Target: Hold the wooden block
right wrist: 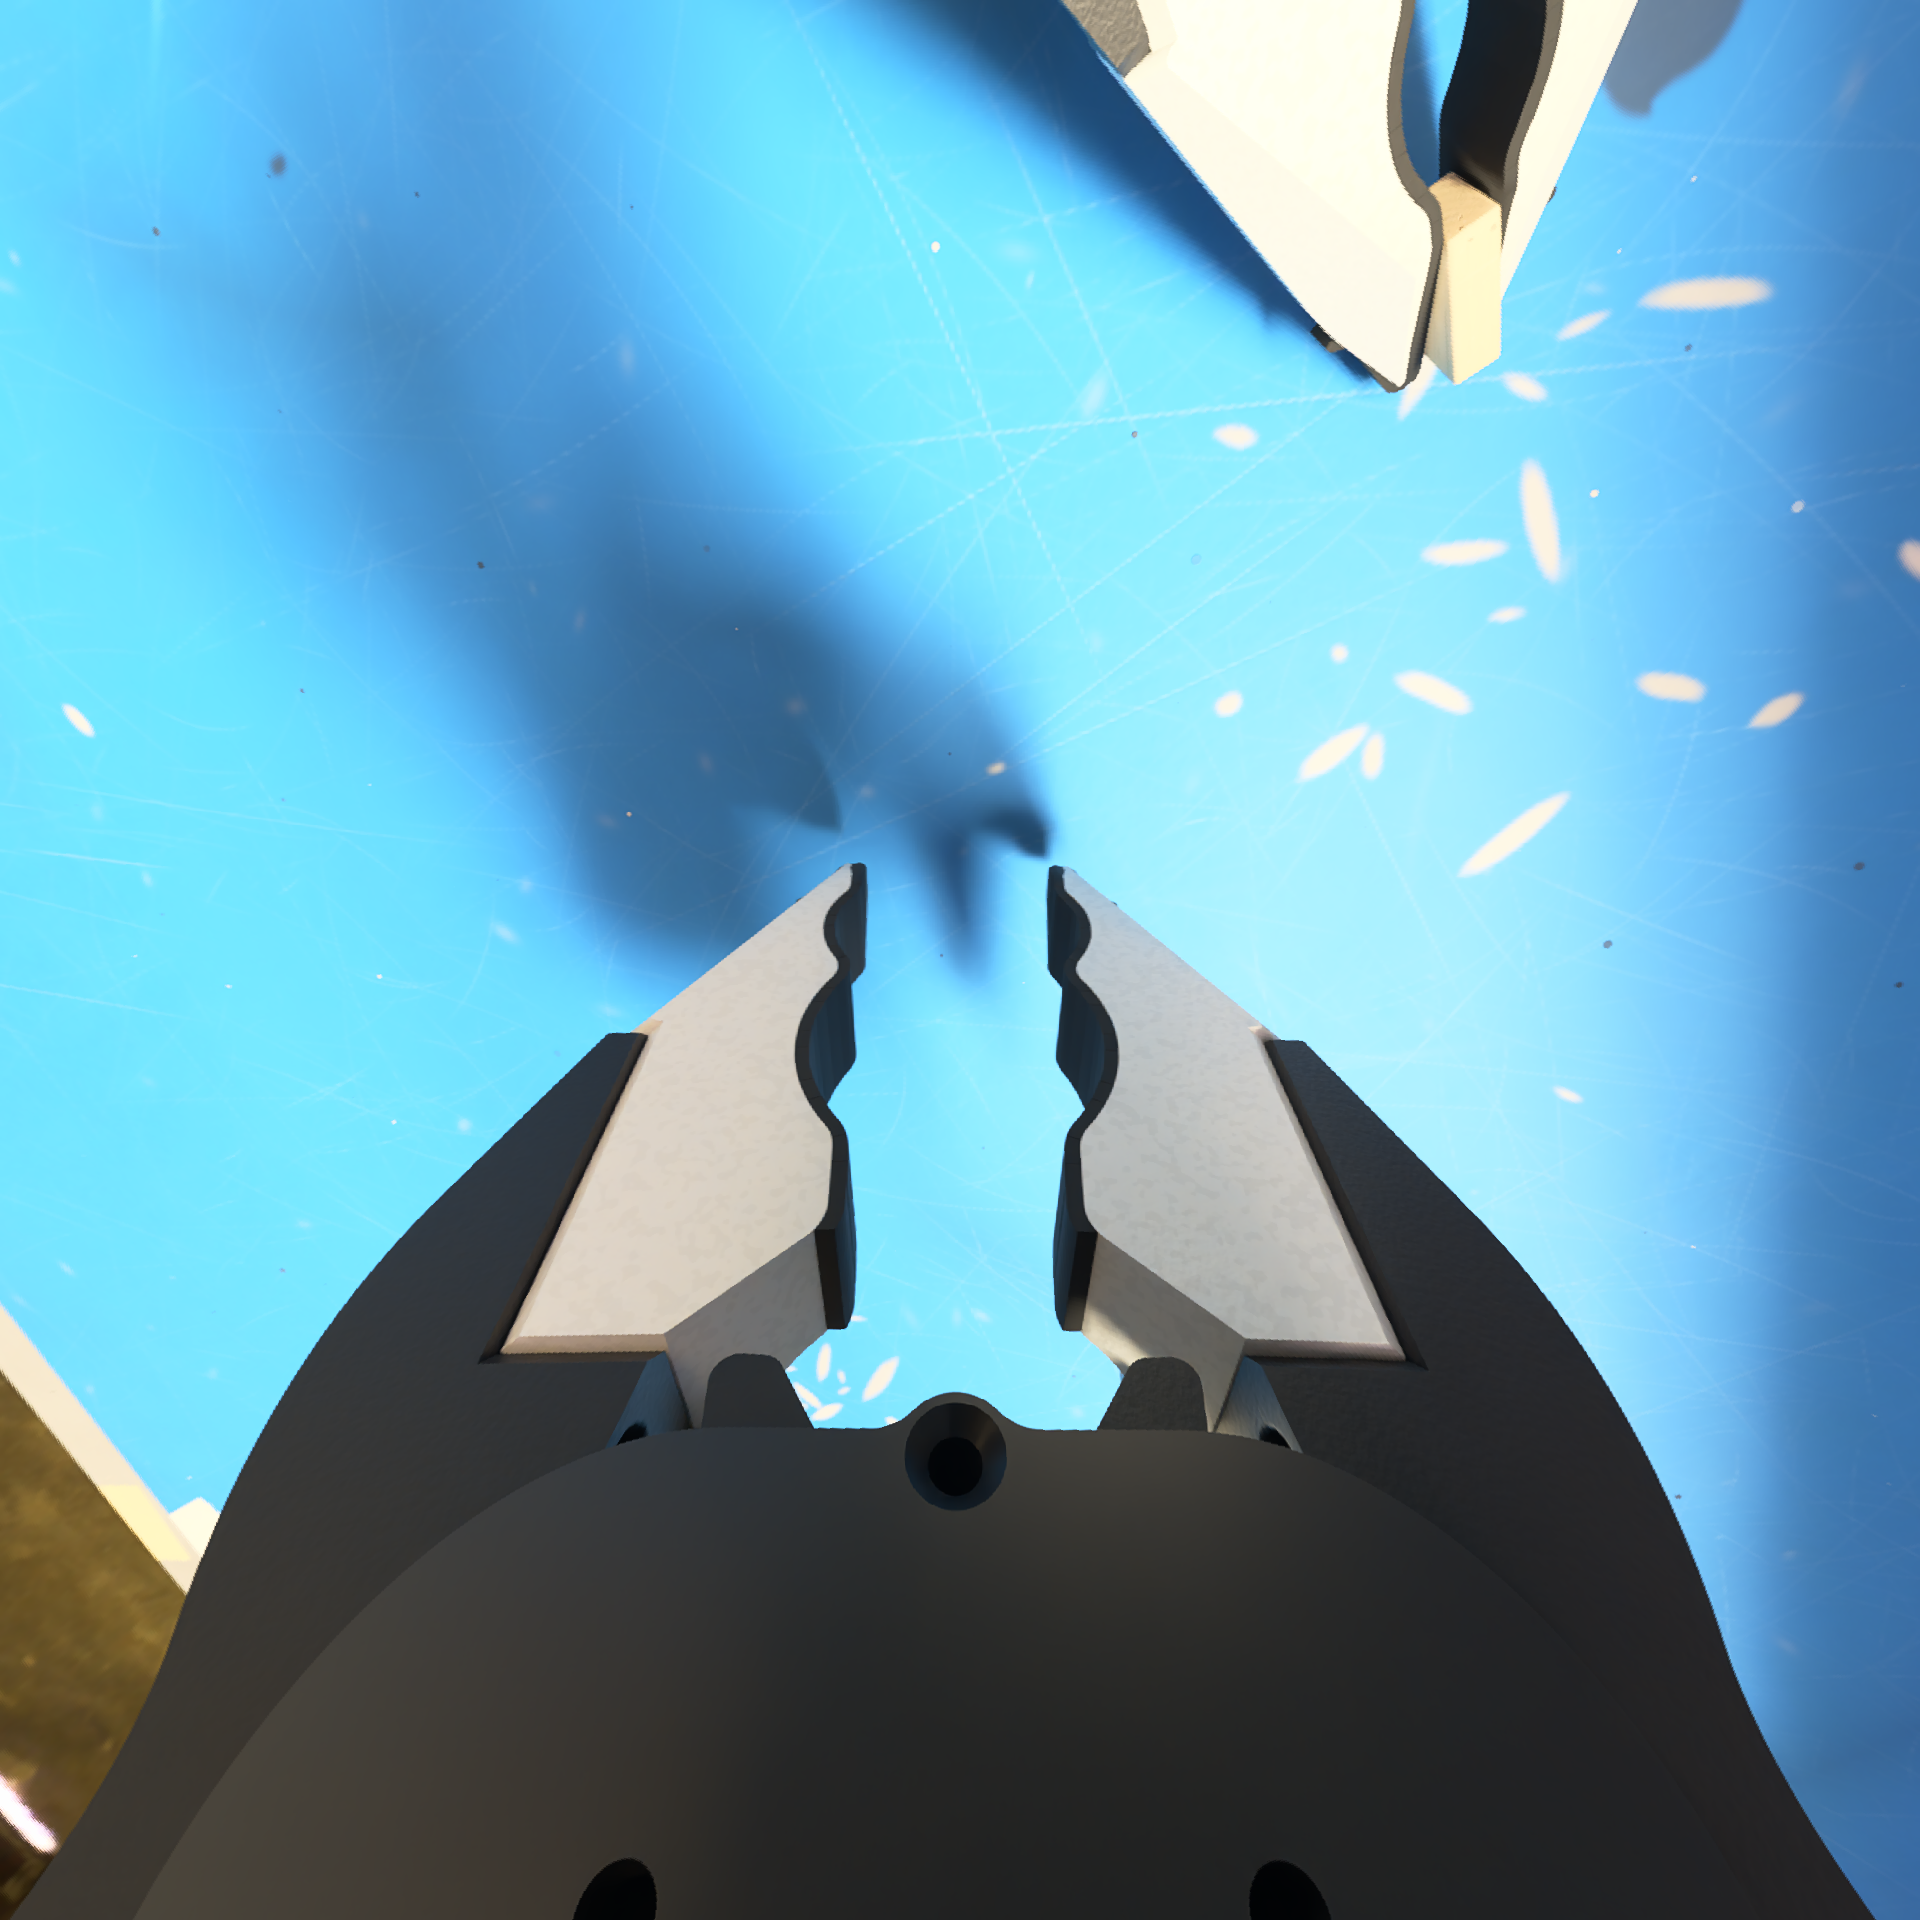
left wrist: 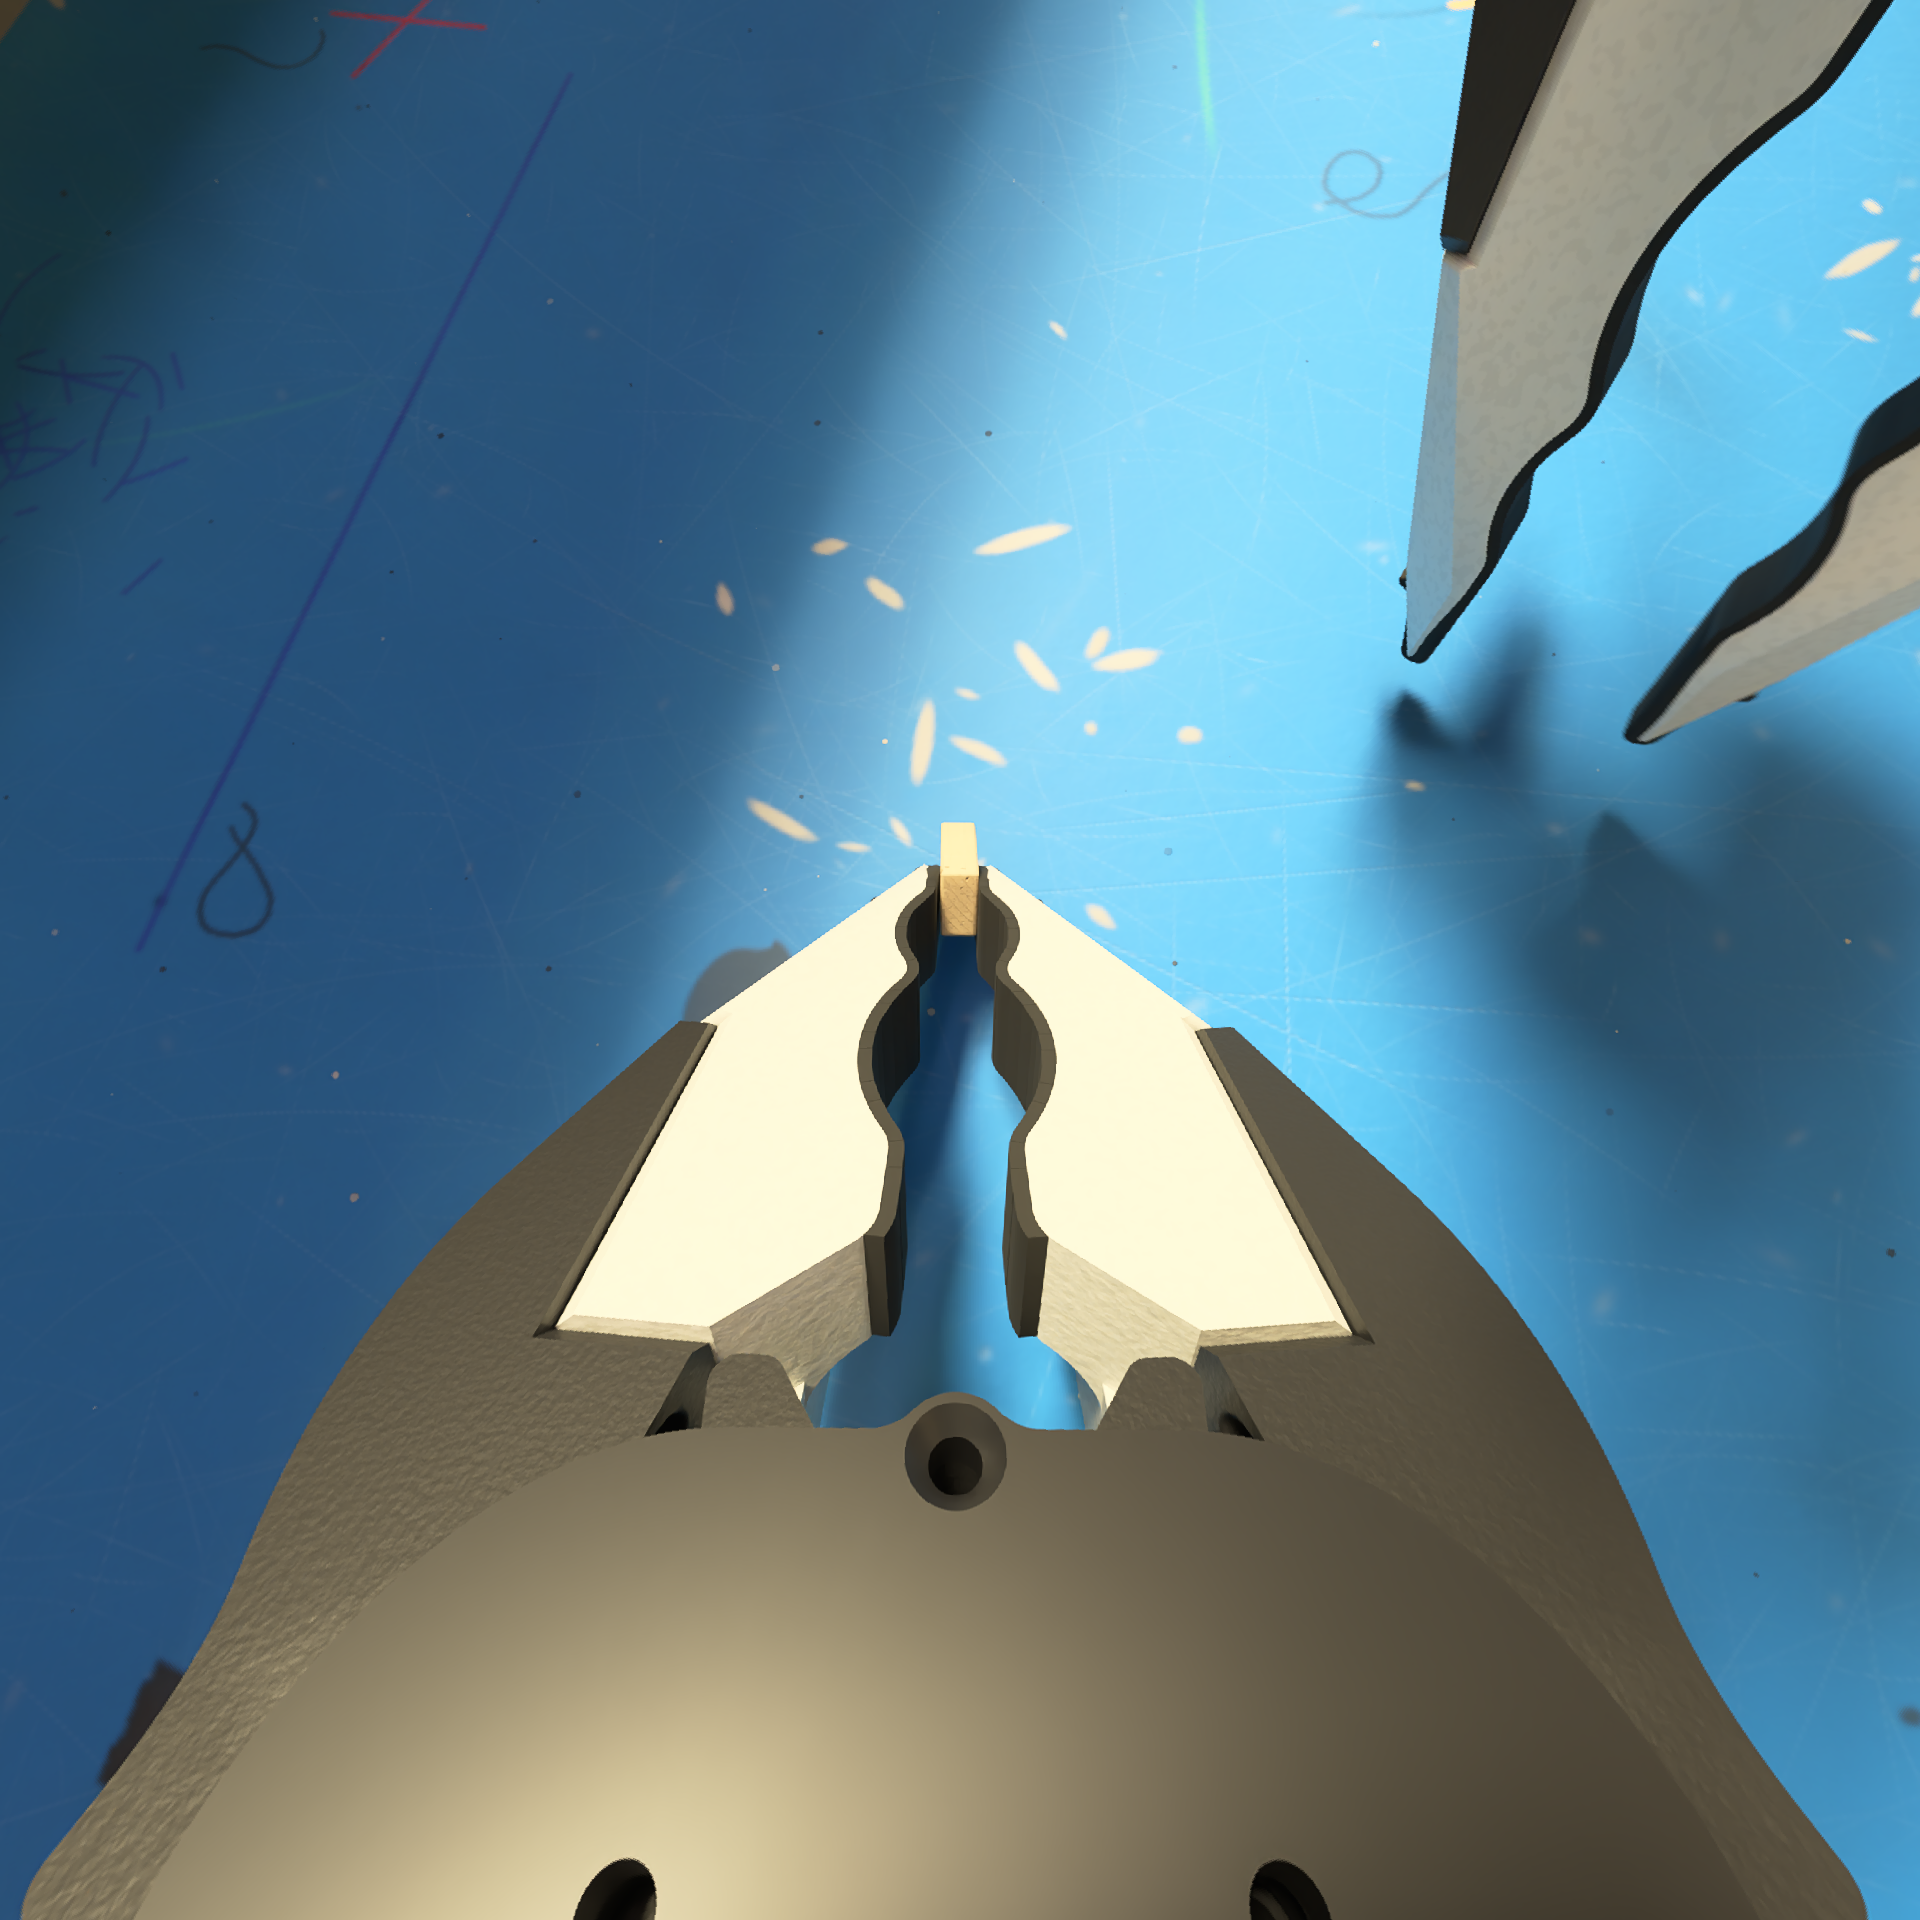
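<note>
A small pale wooden block [left wrist: 958, 881] is pinched between the tips of my left gripper [left wrist: 958, 883], which is shut on it and holds it above the blue mat. In the right wrist view the same block [right wrist: 1467, 281] shows at the top right, clamped in the left gripper [right wrist: 1449, 312]. My right gripper [right wrist: 956, 883] is open and empty, hovering over the mat below and left of the block. Its two fingers [left wrist: 1538, 343] also show at the upper right of the left wrist view, apart from the block.
The blue mat [left wrist: 520, 1039] is scratched and strewn with several pale wood chips [left wrist: 1023, 538]. Pen marks and a long dark line [left wrist: 353, 520] lie at its left. The mat's white edge [right wrist: 94, 1403] and a brown surface show at the lower left of the right wrist view.
</note>
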You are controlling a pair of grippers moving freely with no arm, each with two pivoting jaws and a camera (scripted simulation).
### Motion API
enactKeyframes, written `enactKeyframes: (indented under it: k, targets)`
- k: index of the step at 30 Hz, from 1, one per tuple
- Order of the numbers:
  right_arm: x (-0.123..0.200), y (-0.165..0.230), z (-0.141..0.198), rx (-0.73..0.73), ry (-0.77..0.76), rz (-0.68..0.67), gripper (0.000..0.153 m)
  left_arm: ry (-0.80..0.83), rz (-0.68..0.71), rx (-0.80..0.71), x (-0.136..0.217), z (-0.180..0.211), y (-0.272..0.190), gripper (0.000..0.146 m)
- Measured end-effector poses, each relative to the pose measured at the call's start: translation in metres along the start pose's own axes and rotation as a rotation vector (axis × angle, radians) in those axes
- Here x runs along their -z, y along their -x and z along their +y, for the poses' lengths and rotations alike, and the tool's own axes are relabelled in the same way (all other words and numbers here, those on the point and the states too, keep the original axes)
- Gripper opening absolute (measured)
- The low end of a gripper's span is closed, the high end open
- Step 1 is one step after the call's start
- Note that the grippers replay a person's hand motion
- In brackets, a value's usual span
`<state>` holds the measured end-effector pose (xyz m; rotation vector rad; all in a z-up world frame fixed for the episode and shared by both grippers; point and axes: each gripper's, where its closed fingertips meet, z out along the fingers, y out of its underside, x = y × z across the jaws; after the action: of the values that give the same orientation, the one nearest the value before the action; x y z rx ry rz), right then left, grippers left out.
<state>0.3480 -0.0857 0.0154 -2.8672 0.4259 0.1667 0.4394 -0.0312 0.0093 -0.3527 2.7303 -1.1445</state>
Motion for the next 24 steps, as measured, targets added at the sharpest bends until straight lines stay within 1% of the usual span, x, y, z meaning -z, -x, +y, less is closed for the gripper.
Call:
enactKeyframes:
  k: [4,6,9,11,13,17,21,24]
  targets:
    - [-0.002,0.003,0.0,-0.012,0.005,-0.015,0.053,-0.002,-0.001,0.004,0.0,0.0,0.001,0.005]
    - [-0.003,0.003,-0.001,-0.011,0.01,-0.004,0.056,-0.001,-0.002,0.003,0.0,0.0,0.001,0.005]
    - [-0.004,-0.002,-0.001,-0.011,0.026,0.045,0.056,0.0,-0.004,0.002,0.0,0.0,0.001,0.005]
    - [-0.004,-0.003,-0.001,0.001,0.029,0.052,0.054,0.001,-0.003,0.003,0.0,0.0,0.001,0.005]
    - [-0.003,-0.002,-0.001,0.008,0.024,0.047,0.047,0.001,-0.003,0.003,0.0,0.0,0.001,0.005]
    - [-0.003,-0.005,0.0,0.005,0.02,0.045,0.04,0.0,-0.002,0.003,0.0,0.0,0.001,0.005]
    - [-0.003,-0.009,0.003,0.004,0.033,0.075,0.04,0.0,-0.001,0.003,0.0,0.0,0.001,0.005]
    - [-0.002,-0.01,0.002,0.0,0.028,0.076,0.044,-0.002,-0.002,0.004,0.001,0.0,0.002,0.005]
